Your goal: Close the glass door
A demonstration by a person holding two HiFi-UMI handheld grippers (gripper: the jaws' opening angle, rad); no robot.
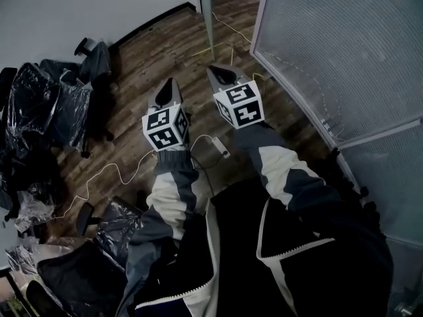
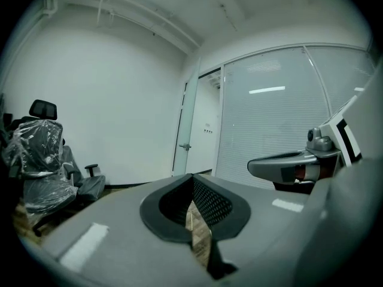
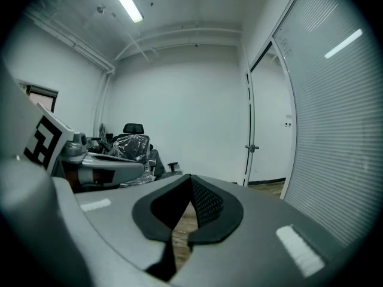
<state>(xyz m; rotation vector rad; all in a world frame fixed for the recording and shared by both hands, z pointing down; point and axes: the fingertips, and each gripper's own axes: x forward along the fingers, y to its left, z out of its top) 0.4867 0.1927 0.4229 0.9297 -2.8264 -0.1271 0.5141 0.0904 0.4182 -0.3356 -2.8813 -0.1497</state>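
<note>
Looks like the approach stage to me: the glass door [image 2: 185, 130] stands open at the far side of the wood floor [image 1: 165, 51], well apart from both grippers, so the next move is probably walking up and getting onto its handle [image 2: 185, 146]. Both arms are held out side by side, nearly level. The left gripper [image 1: 169, 88] and right gripper [image 1: 220, 74] each have jaws pressed together on nothing.

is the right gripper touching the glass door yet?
Apart. In the right gripper view the right gripper, jaws shut and empty, faces the glass door across a stretch of wood floor.
</note>
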